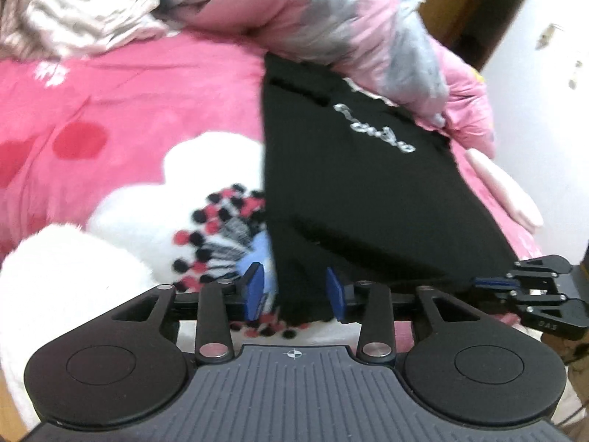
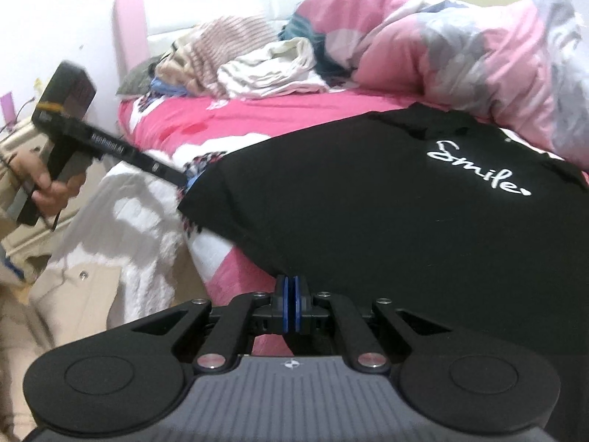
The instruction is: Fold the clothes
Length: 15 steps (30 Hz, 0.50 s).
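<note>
A black T-shirt (image 1: 353, 184) with white "Smile" lettering lies spread on the pink bed; it also shows in the right wrist view (image 2: 386, 202). My left gripper (image 1: 296, 291) is open, its blue pads either side of the shirt's near left corner, with cloth between them. My right gripper (image 2: 293, 305) is shut on the shirt's near hem edge. In the left wrist view the right gripper (image 1: 493, 281) shows at the shirt's right corner. In the right wrist view the left gripper (image 2: 186, 180) reaches in at the shirt's left corner, held by a hand (image 2: 48, 188).
A pink and grey duvet (image 1: 331, 25) is bunched behind the shirt. A heap of striped and pale clothes (image 2: 243, 62) lies near the pink headboard (image 2: 132, 22). The pink bedsheet (image 1: 110, 110) has a white flower print. A wooden cupboard (image 1: 475, 11) stands at the back right.
</note>
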Each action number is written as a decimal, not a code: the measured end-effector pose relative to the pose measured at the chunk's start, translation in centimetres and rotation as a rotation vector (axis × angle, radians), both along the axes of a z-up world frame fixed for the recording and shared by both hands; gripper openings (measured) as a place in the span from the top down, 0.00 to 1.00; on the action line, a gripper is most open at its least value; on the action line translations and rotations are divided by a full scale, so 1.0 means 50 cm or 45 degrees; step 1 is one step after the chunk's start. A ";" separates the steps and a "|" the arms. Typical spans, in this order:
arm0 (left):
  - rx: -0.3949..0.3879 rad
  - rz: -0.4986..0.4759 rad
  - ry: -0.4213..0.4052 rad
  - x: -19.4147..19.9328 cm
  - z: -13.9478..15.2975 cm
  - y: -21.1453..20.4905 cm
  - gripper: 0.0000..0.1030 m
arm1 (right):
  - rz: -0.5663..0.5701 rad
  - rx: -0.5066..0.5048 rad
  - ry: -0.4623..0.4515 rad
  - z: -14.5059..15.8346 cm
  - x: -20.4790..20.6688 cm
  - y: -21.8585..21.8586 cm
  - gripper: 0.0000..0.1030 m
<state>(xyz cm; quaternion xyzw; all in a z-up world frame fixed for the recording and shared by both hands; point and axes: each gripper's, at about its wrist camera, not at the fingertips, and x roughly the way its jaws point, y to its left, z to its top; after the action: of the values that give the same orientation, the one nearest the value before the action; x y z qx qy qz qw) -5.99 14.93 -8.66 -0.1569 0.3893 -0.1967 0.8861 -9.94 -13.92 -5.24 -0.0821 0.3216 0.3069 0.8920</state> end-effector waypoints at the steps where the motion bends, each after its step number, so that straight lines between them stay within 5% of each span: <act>1: -0.007 -0.006 0.015 0.003 -0.004 -0.003 0.60 | -0.013 0.024 0.008 0.001 0.005 -0.004 0.97; 7: -0.038 0.016 0.082 0.025 -0.032 -0.022 0.62 | -0.125 0.205 0.095 0.009 0.047 -0.043 0.97; 9: -0.025 0.037 0.076 0.025 -0.030 -0.023 0.74 | -0.159 0.245 0.128 0.007 0.059 -0.055 0.97; 10: -0.024 0.038 0.075 0.025 -0.027 -0.020 0.90 | -0.176 0.266 0.145 0.006 0.065 -0.062 0.97; 15: -0.310 0.032 0.109 0.016 0.001 0.038 0.95 | -0.226 0.285 0.197 -0.003 0.089 -0.081 0.97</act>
<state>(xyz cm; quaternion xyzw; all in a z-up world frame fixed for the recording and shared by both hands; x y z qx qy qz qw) -5.18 16.81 -8.61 -0.2763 0.3980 -0.2244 0.8455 -5.48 -17.96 -5.38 0.0705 0.3590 0.2660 0.8919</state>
